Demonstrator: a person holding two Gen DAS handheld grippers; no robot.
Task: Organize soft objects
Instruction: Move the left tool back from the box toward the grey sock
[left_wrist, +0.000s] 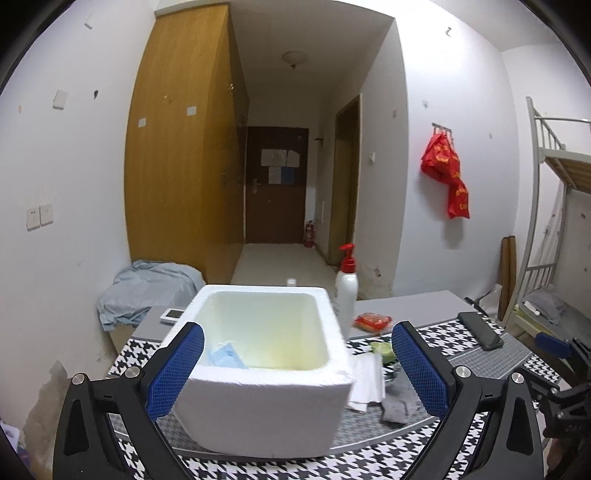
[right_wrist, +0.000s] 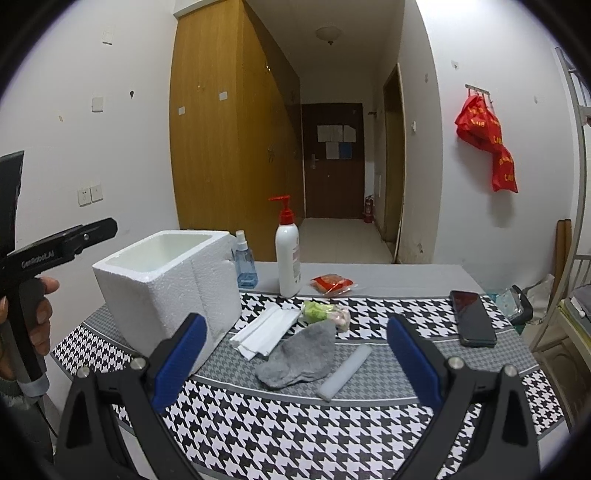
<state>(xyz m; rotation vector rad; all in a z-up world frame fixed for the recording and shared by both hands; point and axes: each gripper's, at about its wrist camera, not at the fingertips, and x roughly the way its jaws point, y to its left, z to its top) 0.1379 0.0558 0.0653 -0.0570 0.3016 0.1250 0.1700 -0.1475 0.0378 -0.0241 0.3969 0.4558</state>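
Note:
A white foam box stands on the houndstooth cloth, with a light blue soft item lying inside. My left gripper is open wide just in front of the box and holds nothing. To the right of the box lie a folded white cloth, a grey sock, a green and pink soft item and a white foam strip. My right gripper is open and empty, hovering near these items with the sock between its fingers' lines.
A lotion pump bottle, a blue spray bottle and a red packet stand behind the cloth. A black phone lies at the right. A hand holds the left tool at the far left. A bunk-bed frame stands right.

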